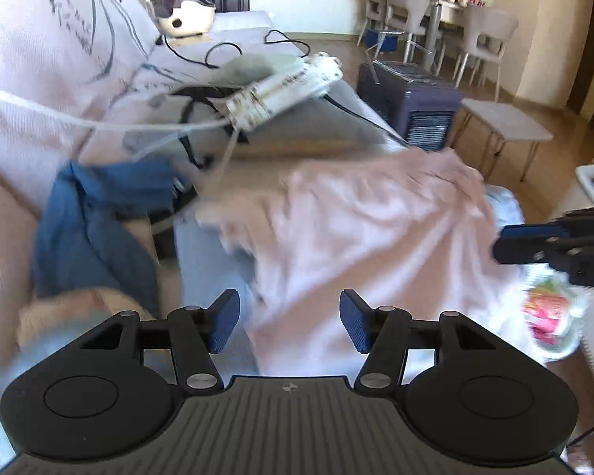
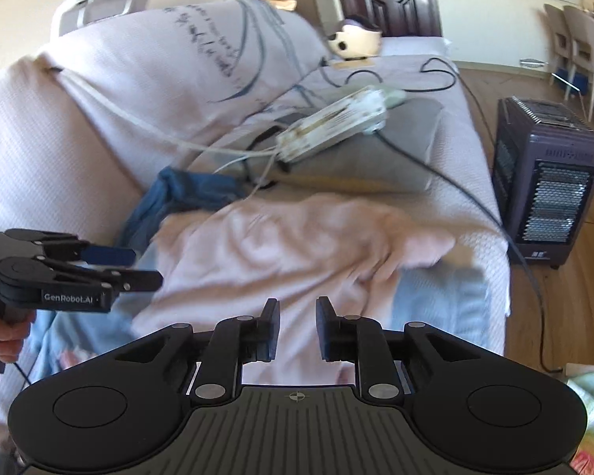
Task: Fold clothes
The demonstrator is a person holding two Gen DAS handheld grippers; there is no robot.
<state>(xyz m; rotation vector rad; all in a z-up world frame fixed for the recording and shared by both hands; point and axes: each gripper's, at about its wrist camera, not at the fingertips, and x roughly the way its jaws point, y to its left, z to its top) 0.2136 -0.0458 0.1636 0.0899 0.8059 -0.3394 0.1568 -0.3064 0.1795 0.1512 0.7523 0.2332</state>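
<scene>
**Both grippers free above the pink garment**

A soft, rumpled pale pink fabric garment (image 2: 297, 245) lies spread on the near part of the cloth-covered sofa seat (image 2: 467, 126), over a light blue cloth (image 2: 439, 293). The left gripper (image 1: 289, 322) is released, its jaws apart with nothing between them. The right gripper (image 2: 296, 328) is also released, its gap narrower and empty.

The likely trouble is a pinch that gathers the blue layer along with the pink one, since the two overlap at the near edge. The white power strip (image 2: 332, 122) and its loose white cables (image 2: 202, 146) sit on the grey cushion (image 2: 376, 158) just beyond the garment's far edge, and a crumpled dark blue cloth (image 2: 190, 190) lies at its far left; a fold swept that way could snag them.

Open room lies mainly to the near side; the seat's right edge drops toward a dark heater (image 2: 546, 182).
</scene>
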